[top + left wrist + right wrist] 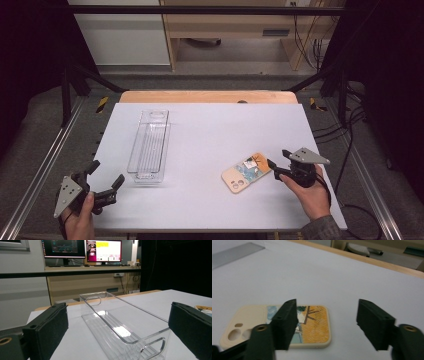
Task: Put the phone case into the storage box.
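Observation:
A phone case (247, 172) lies flat on the white table (210, 130), cream with camera holes at one end and a painted orange and blue picture at the other. My right gripper (277, 157) is at its picture end, open. In the right gripper view the case (317, 326) runs under the left jaw, while the right jaw is past its edge; my right gripper (328, 315) has nothing pressed between its pads. My left gripper (107, 172) is open at the table's near left corner. A clear plastic bin (148, 146) lies ahead of it.
In the left gripper view the long clear bin (120, 325) with cut-out handles lies straight ahead between the wide jaws. Metal rails (45, 165) run along both sides of the table. Beyond the far edge stand a wooden desk (235, 25) and monitors (103, 251).

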